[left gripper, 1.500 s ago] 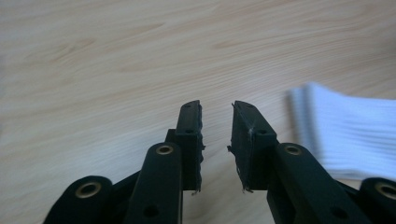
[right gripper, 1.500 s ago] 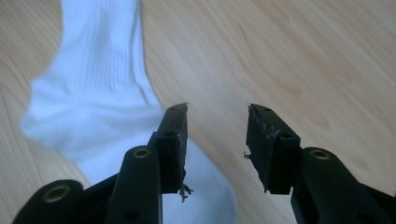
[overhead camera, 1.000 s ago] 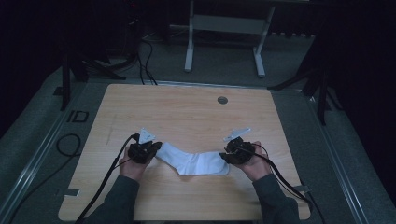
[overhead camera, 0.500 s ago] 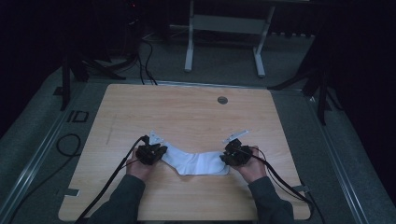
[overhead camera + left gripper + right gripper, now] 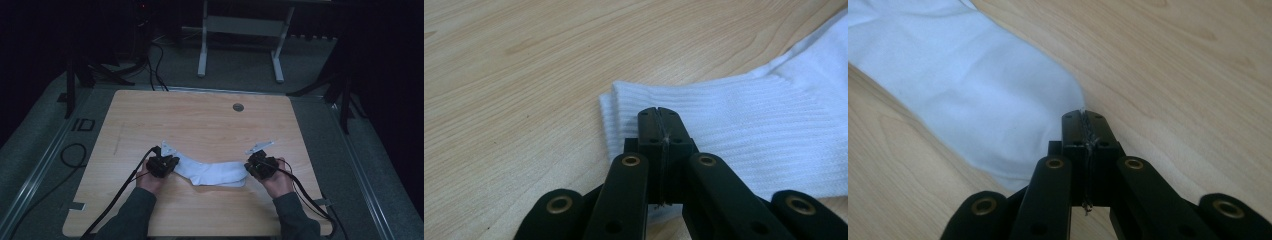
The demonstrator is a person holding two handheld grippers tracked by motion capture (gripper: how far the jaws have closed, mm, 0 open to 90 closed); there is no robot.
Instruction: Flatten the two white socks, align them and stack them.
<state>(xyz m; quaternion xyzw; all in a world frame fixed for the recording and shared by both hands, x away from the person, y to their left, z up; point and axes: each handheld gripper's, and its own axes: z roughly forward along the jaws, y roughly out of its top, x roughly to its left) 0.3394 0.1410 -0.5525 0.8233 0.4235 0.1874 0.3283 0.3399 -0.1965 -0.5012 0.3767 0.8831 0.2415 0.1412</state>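
Grey floor surrounds pale wooden table, dark beyond.

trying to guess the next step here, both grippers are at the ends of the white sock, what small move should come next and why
Probably a small lift of both ends together. The left gripper is shut on the ribbed cuff of the sock, and the right gripper has just been closing and now pinches the toe end. The sock lies flat and bent on the table, so raising both hands a little would show whether both grips hold.
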